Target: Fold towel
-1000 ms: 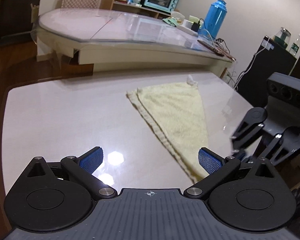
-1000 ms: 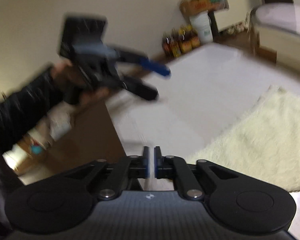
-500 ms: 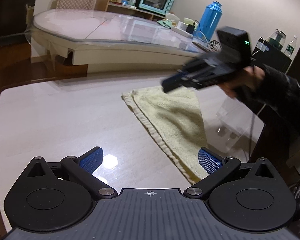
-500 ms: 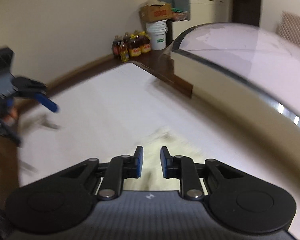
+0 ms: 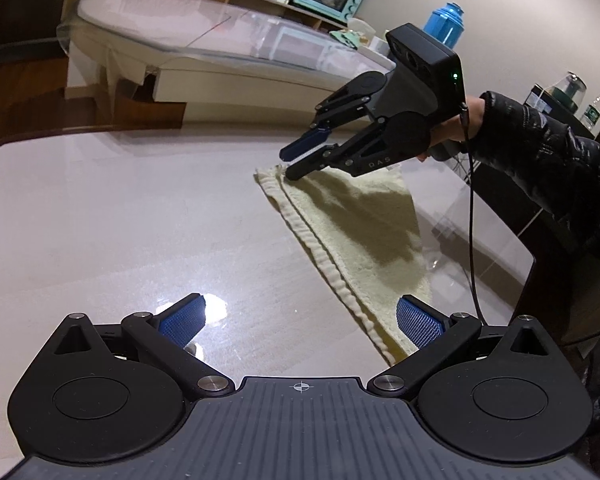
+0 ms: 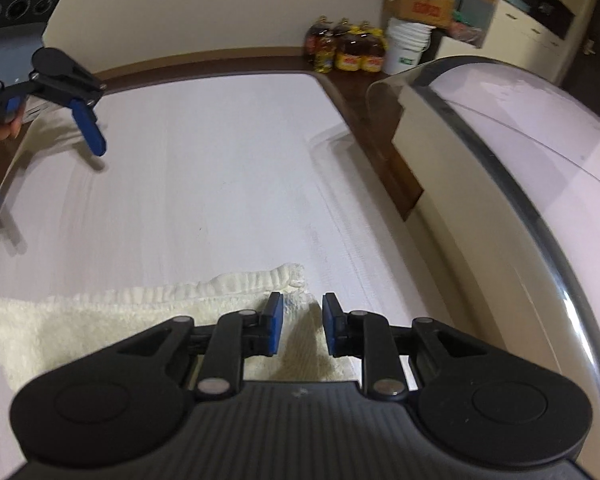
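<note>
the towel (image 5: 352,216), pale yellow and already folded into a long tapering shape, lies flat on the white desk (image 5: 120,216), toward its right side in the left wrist view.

the right tool (image 5: 290,162) comes in from the right of that view, held by a hand (image 5: 456,128) in a black sleeve (image 5: 540,160). it slants downward with its fingertips at the towel's far corner; the lower finger looks to rest on the cloth, though contact is hard to judge. its jaws stand narrowly apart, one blue pad above the other. in the right wrist view the right tool (image 6: 298,326) shows the same small gap, with the ruffled corner of the towel (image 6: 160,308) lying under and just ahead of the pads; nothing is pinched between them.

the left tool (image 5: 300,316) hangs low over the near part of the desk, tilted down, jaws spread wide. its right pad (image 5: 418,326) sits over the towel's near tip, its left pad over bare desk. from the right wrist view the left tool (image 6: 94,136) appears at the upper left, above the desk and well apart from the right one, gripping nothing.
</note>
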